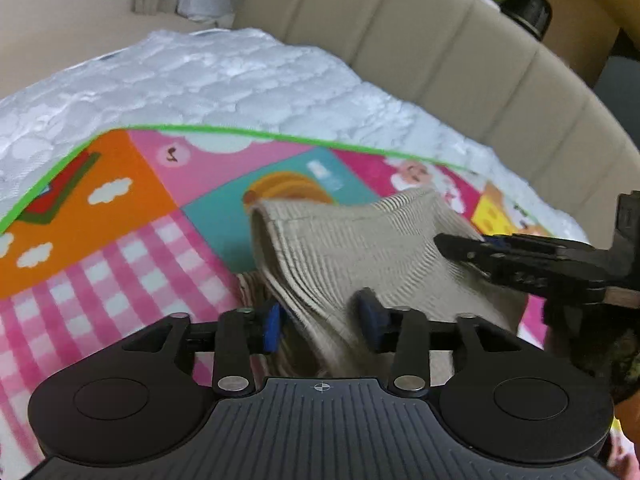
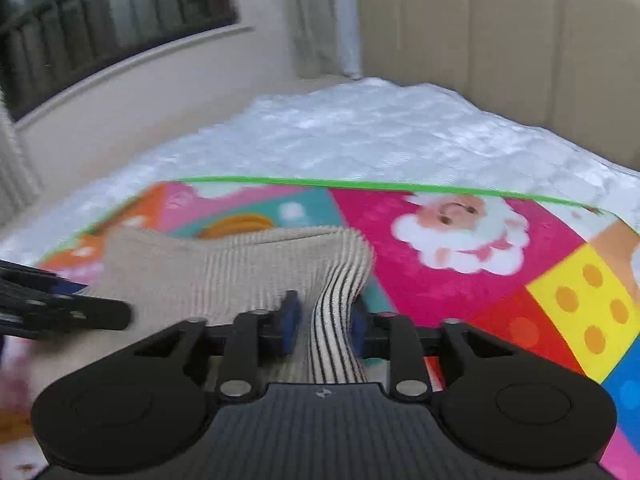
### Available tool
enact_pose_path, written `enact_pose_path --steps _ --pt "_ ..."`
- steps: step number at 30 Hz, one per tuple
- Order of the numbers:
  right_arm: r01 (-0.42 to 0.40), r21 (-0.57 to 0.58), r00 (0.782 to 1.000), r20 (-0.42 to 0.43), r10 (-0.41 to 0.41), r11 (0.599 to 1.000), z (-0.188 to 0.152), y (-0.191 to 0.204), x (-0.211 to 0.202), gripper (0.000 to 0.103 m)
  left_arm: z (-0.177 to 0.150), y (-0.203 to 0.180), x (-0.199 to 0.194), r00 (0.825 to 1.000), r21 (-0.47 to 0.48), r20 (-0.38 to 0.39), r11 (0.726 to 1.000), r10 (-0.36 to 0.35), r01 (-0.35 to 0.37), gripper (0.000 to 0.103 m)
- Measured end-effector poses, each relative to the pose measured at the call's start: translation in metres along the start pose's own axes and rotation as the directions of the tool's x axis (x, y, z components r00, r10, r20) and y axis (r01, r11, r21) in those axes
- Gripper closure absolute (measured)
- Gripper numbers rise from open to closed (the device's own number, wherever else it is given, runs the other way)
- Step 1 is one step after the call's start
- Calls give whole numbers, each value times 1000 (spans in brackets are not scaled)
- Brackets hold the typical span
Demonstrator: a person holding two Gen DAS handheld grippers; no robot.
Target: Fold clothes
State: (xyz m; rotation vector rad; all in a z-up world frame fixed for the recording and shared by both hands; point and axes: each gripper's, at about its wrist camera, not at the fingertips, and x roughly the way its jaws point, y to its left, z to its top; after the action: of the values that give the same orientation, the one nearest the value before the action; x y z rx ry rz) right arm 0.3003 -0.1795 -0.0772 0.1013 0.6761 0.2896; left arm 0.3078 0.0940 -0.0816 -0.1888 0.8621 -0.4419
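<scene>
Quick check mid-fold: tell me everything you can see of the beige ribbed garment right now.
The beige ribbed garment looks like a soft knit with fine ribs, and dark stripes show on the part pinched in the right gripper. It is bunched and lifted over the colourful play mat, held at two places: the left gripper has folds between its blue pads, the right gripper clamps a narrow twisted section. Its full shape cannot be told.

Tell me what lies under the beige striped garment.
Under the striped garment, held by the left gripper and right gripper, lies the colourful play mat on a white quilted mattress. The mat beneath the cloth is hidden.
</scene>
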Motion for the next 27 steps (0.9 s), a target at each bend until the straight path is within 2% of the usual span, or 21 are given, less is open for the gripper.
enact_pose_path --steps 3,6,9,12,14,16,17,19,20,22,23,25,27 --pt "55 11 998 -14 -54 998 -6 -7 11 53 2 0 -7 999 36 28 999 34 -35 43" --pt "46 52 999 -9 -46 998 -7 -10 -8 49 3 3 -14 994 65 62 993 91 -95 35" --pt "33 110 999 0 -33 993 -8 -11 -35 42 5 6 -18 986 78 90 986 143 -150 33" --pt "-21 164 1000 6 20 986 -17 -12 -62 40 7 7 -22 970 106 119 969 210 -223 34" --pt "-61 206 998 -4 63 977 -28 -12 -74 36 11 5 -30 961 119 158 962 227 -247 35" --pt "-82 242 995 -26 91 967 -39 -12 -79 33 17 2 -43 959 105 207 971 191 -216 38" --pt "-86 259 994 -38 99 962 -45 -12 -81 29 22 0 -51 962 106 234 980 142 -170 38" --pt "-86 298 992 -58 108 951 -52 -12 -81 25 30 -9 -61 964 137 261 987 46 -84 31" --pt "-91 336 990 -67 121 937 -55 -14 -80 24 34 -16 -60 970 175 244 984 1 -45 27" --pt "-102 419 985 -84 150 902 -60 -17 -77 23 41 -27 -46 984 245 167 969 -68 25 15" --pt "-105 459 982 -91 165 882 -63 -19 -76 23 43 -32 -38 987 275 130 960 -94 55 14" --pt "-114 502 977 -101 189 857 -69 -19 -75 22 44 -38 -18 993 310 80 949 -87 58 14" --pt "-111 512 973 -117 197 852 -73 -17 -72 21 45 -36 3 997 315 41 948 -63 47 14"
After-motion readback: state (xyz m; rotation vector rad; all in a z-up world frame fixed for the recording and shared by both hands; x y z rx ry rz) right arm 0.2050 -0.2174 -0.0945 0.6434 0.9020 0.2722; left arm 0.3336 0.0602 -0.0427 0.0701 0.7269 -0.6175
